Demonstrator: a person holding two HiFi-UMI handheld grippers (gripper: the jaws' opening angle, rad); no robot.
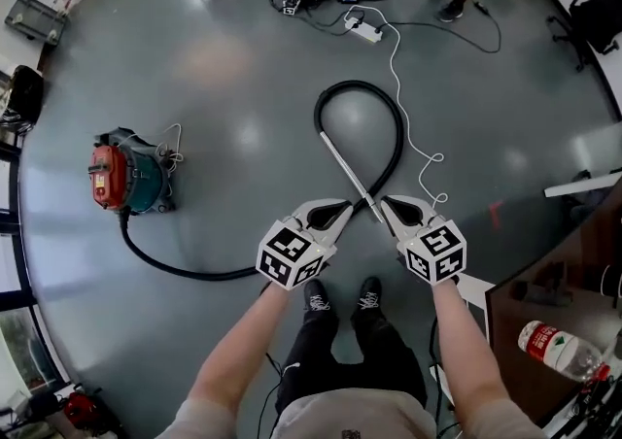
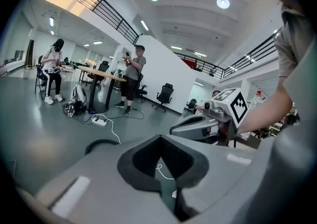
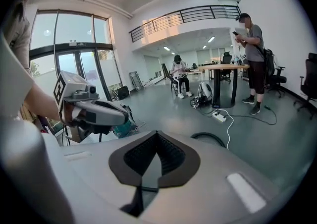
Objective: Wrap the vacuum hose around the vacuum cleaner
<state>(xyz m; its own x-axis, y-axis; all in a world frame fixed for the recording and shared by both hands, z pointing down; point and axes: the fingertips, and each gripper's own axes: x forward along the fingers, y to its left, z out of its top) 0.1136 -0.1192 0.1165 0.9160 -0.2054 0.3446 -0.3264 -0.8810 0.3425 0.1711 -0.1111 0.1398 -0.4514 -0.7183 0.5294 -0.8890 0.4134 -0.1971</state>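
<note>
Grey floor (image 1: pixel 243 87), looped vacuum hose (image 1: pixel 389 126) below outstretched forearms (image 1: pixel 243 350), left tool (image 1: pixel 346 206) and right tool (image 1: pixel 385 204) closed, empty

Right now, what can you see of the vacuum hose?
The vacuum hose is black, flexible and unwrapped, lying on the grey floor. It leaves the vacuum cleaner, curves across the floor, loops round and ends in a straight silver wand that crosses it. Neither the left gripper nor the right gripper holds it.
</note>
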